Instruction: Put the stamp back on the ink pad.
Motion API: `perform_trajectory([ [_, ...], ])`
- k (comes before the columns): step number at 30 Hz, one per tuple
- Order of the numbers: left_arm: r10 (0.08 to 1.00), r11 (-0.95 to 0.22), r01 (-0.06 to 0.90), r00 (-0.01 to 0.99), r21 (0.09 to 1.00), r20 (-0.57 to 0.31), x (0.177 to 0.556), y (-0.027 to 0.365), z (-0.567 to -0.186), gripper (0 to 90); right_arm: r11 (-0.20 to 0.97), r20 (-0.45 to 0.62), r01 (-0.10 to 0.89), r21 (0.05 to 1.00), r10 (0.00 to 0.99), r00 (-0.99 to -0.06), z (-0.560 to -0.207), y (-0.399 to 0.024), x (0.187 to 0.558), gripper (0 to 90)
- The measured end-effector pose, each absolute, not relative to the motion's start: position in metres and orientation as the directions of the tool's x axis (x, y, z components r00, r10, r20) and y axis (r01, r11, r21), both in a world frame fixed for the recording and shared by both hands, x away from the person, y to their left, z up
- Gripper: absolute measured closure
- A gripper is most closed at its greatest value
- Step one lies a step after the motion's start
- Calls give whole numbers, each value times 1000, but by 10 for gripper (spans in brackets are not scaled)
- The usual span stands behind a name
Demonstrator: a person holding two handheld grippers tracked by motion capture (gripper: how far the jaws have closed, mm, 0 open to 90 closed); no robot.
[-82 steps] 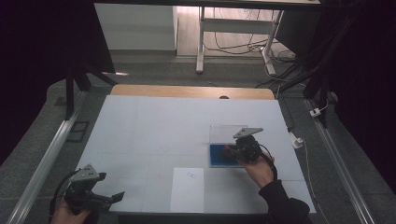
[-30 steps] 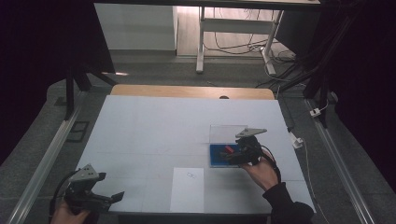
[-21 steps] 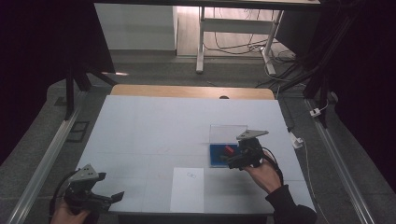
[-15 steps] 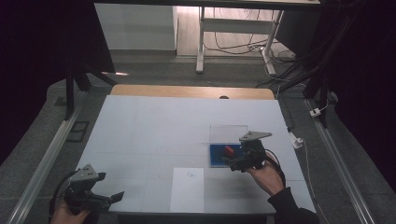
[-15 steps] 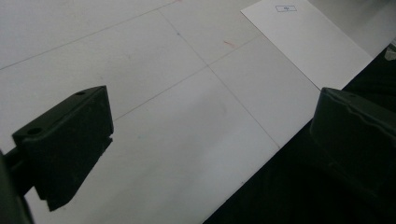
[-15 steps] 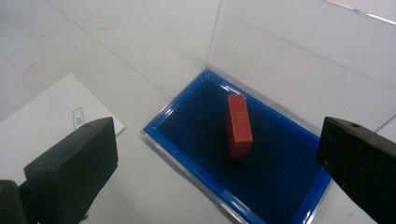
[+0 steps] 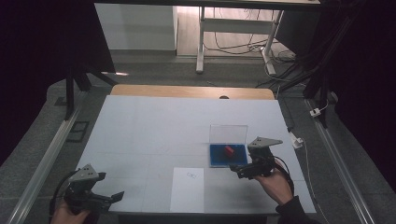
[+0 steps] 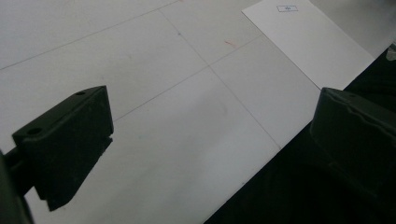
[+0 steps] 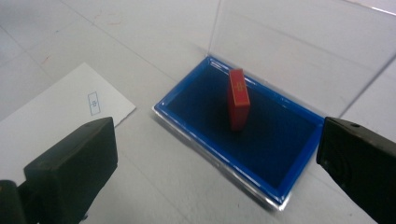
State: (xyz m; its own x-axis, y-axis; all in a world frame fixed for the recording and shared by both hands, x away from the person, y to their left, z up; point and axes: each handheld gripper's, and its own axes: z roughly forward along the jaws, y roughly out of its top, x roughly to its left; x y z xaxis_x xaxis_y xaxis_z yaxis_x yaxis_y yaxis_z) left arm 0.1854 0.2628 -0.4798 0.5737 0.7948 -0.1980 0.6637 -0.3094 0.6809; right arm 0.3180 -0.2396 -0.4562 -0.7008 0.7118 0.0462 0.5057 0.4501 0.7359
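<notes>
**Red stamp standing in the blue ink pad**

The big white table point(image 7: 154, 126) is in front of me. A white sheet of paper point(image 7: 187, 189) lies near my edge, at about 6 o'clock on the table. The blue ink pad point(image 9: 243, 135) sits at about 4 o'clock, with its clear lid point(image 7: 228, 134) standing up behind it.

My right gripper point(image 7: 239, 169) hangs just by the near side of the pad. Its jaws have just been opening and now stand wide apart, with nothing between them. My left gripper point(image 7: 112, 198) waits at about 7 o'clock, jaws apart too, holding nothing.

The little red stamp point(image 9: 238, 99) stands up on its end in the middle of the pad, leaning a bit. I think it is light, hard and smooth, and it could tip over easily. I would pinch it on its two wide flat sides, near the top, away from the inky bottom
</notes>
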Motion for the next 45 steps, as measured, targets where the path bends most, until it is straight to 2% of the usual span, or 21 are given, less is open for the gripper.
perform_trajectory([
  [16,798,-306,666,569,680,-198,185,263,-480,0,420,44,516,747,742,-669,-451,-272,286,0],
  [45,801,-298,666,564,683,-200,185,264,-480,0,302,64,587,751,852,-520,-454,-324,229,0],
])
